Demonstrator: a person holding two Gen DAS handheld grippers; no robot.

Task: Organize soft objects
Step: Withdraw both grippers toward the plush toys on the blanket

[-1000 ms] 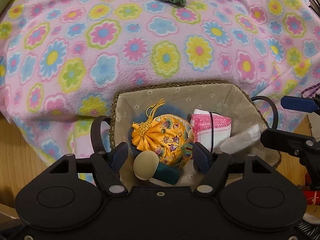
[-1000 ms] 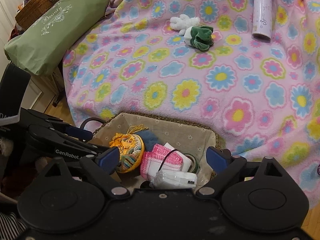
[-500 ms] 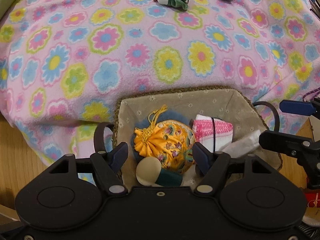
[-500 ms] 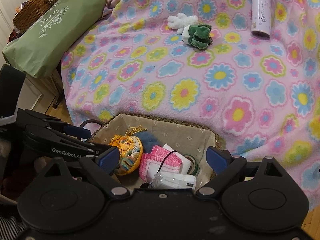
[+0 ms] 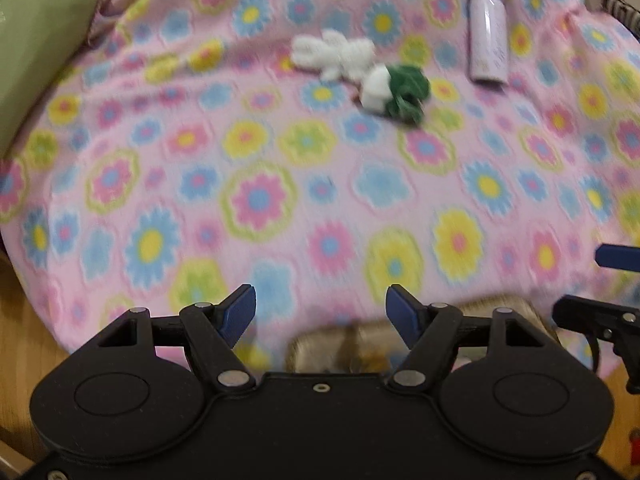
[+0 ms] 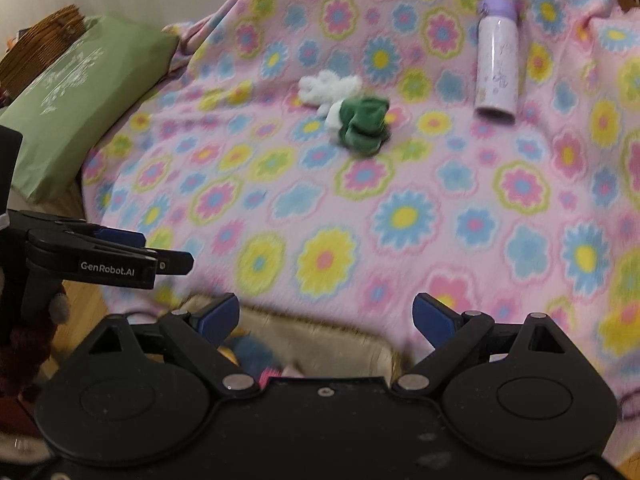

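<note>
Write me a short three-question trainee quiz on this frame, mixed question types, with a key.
1. True or false: the left gripper is shut on the green-and-white plush.
2. Which lies right beside the green-and-white plush on the flowered blanket? A) white fluffy toy B) lavender bottle C) green pillow
3. Fill in: at the near edge of the blanket, under both grippers, sits a lined ___.

Key
1. False. Its jaws stand apart with nothing between them; the right gripper is the same.
2. A
3. Basket
</note>
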